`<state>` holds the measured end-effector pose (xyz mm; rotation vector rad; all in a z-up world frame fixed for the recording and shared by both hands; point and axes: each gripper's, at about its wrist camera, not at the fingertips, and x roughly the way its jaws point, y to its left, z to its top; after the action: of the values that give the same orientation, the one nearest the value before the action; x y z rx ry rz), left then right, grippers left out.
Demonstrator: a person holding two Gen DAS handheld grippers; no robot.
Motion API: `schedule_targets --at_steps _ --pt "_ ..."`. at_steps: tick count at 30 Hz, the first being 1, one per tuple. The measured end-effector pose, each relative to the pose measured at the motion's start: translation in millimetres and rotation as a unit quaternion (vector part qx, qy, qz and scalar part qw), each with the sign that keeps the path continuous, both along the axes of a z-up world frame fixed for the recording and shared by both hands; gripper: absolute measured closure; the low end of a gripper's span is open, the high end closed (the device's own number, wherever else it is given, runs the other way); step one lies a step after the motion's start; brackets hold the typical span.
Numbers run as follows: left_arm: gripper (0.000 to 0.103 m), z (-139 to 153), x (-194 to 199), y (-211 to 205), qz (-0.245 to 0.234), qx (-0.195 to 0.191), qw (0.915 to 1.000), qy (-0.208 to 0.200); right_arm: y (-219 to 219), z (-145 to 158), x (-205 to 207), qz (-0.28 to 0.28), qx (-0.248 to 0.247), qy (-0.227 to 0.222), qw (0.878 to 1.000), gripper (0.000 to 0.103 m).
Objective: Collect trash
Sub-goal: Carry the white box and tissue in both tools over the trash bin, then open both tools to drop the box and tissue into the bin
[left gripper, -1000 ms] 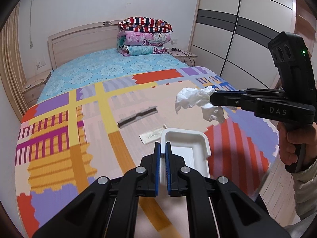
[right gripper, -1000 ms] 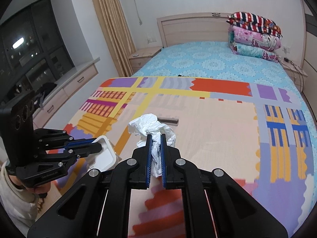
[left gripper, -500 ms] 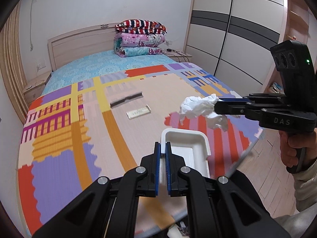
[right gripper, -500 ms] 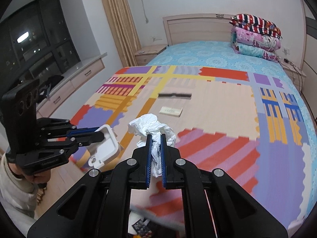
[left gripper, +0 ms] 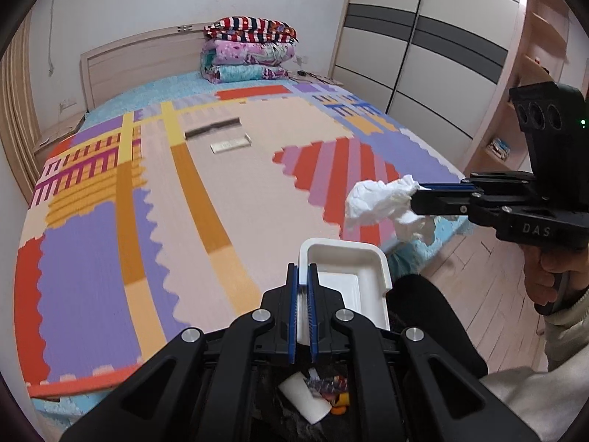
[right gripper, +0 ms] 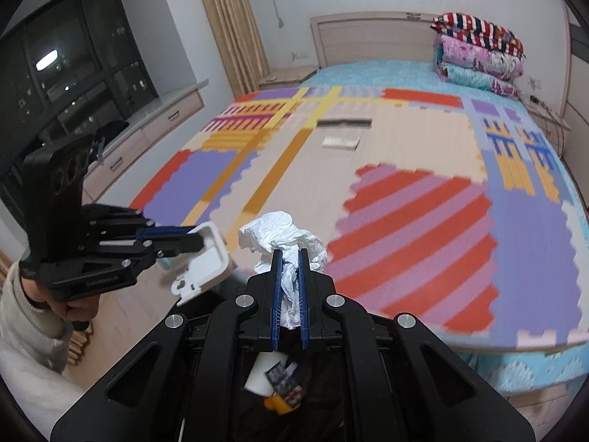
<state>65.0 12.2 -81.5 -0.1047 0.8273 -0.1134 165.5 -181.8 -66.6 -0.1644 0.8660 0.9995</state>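
My left gripper [left gripper: 302, 269] is shut on the rim of a white plastic tray [left gripper: 348, 258], held out past the foot of the bed. My right gripper [right gripper: 290, 254] is shut on a crumpled white tissue [right gripper: 281, 234]. Each wrist view also shows the other hand: the right gripper [left gripper: 418, 194] with the tissue [left gripper: 379, 202] to the right of the tray, and the left gripper [right gripper: 197, 238] with the tray [right gripper: 208, 263] on the left. Below both lies a black bin bag [left gripper: 434, 316] with scraps of trash [right gripper: 279, 379] inside. A dark strip [left gripper: 211, 129] and a flat white packet [left gripper: 231, 144] lie on the bed.
A colourful foam mat [left gripper: 228, 191] covers the bed. Folded quilts [left gripper: 250, 51] are stacked by the headboard. A wardrobe [left gripper: 423, 48] stands on the right, a window and drawers [right gripper: 110, 110] on the left. Wooden floor [left gripper: 475, 265] runs beside the bed.
Both grippers have drawn back from over the mat to past the bed's foot edge. The bin bag with trash has come into view below them. Both grips are unchanged.
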Motion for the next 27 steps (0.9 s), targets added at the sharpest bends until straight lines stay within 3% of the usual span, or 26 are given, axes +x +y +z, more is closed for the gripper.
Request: schedule_targets --at_steps 9,23,27 --pt "0.098 -37.3 -20.6 -22.0 -0.031 0.010 0.9985 0.044 -1.1 -35.4 -29.0 0.017 -0.027 0.027 0.999 0.094" --pt "0.098 -125.0 -31.9 -34.2 -0.043 -0.028 0.9886 0.142 -4.1 -119.2 -49.1 0.021 -0.107 0.084 0.990 0.094" --pt "0.098 -144.2 -33.1 -39.1 -0.044 -0.021 0.9857 0.161 -2.6 -135.5 -50.6 0.022 -0.123 0.094 0.988 0.094"
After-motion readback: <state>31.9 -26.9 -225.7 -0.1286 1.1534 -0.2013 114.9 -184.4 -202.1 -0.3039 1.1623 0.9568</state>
